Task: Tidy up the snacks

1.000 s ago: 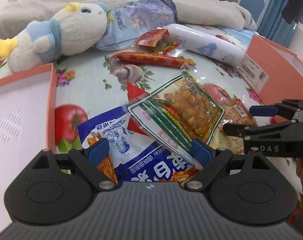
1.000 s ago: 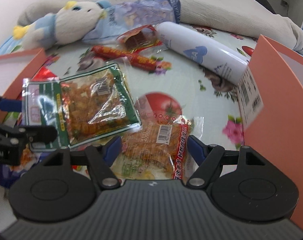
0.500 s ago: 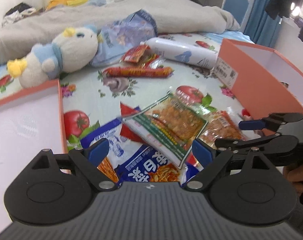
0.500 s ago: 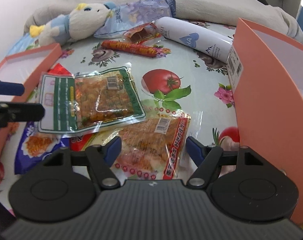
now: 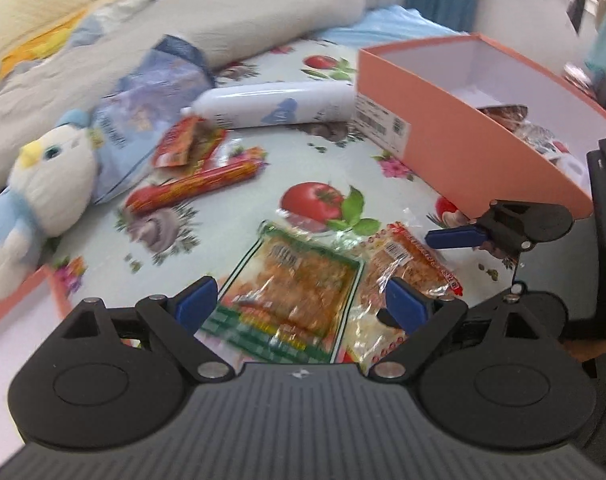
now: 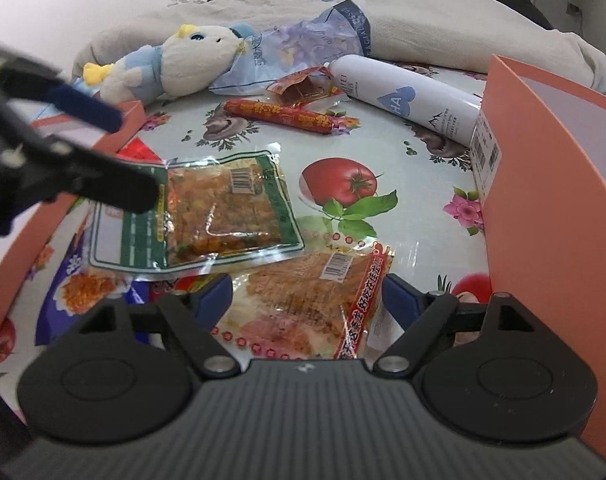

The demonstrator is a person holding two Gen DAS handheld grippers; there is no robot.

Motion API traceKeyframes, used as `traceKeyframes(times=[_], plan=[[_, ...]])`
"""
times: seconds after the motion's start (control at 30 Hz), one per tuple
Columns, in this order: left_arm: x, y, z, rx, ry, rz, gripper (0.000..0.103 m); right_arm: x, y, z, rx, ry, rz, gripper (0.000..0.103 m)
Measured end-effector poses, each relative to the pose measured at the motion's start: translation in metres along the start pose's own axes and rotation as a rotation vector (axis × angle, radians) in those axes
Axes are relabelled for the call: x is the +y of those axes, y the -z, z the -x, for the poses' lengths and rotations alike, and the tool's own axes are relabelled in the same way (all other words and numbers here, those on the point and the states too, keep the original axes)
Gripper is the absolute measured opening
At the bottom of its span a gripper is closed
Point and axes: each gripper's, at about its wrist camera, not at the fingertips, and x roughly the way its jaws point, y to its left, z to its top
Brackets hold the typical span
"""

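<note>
Under green-edged packet (image 6: 207,216), blue packet (image 6: 69,292) half hidden.

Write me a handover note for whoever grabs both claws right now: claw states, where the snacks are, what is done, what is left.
Left claw: open, empty, above the green-edged clear snack packet.
Right claw: open, jaws just widened, nothing gripped, over the red-trimmed clear snack packet.
On the fruit-print tablecloth: both packets, a blue-and-white noodle bag, a long red sausage stick, a small red sachet.
Done: some wrapped snacks already lie in the orange cardboard box.
Left: box the rest. The plush duck toy and white spray bottle are not snacks.
</note>
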Motion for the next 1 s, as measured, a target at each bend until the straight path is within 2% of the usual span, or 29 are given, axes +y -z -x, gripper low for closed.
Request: traceKeyframes(times=[0.17,0.23,0.43,0.77,0.87,1.0], plan=[[-0.008,-0.018,-0.032,0.082,-0.014,-0.073,0.095,-0.002,0.004,-0.002,-0.047,0.011,0.032,0.083],[-0.013,-0.02,-0.047,0.125,-0.025,-0.119,0.096,-0.002,0.006,-0.005,-0.032,-0.011,0.044,0.083],[-0.018,-0.016,-0.079,0.219,-0.025,-0.207,0.096,0.006,0.008,-0.008,-0.013,0.004,0.114,0.083],[-0.017,-0.009,-0.086,0.204,-0.055,-0.206,0.094,0.005,0.011,-0.01,0.008,-0.005,0.101,0.079],[-0.019,-0.006,-0.085,0.194,-0.072,-0.206,0.09,0.004,0.011,-0.01,0.009,-0.002,0.096,0.075],[-0.02,-0.005,-0.084,0.192,-0.084,-0.175,0.076,0.006,0.012,-0.008,0.003,0.012,0.1,0.07]])
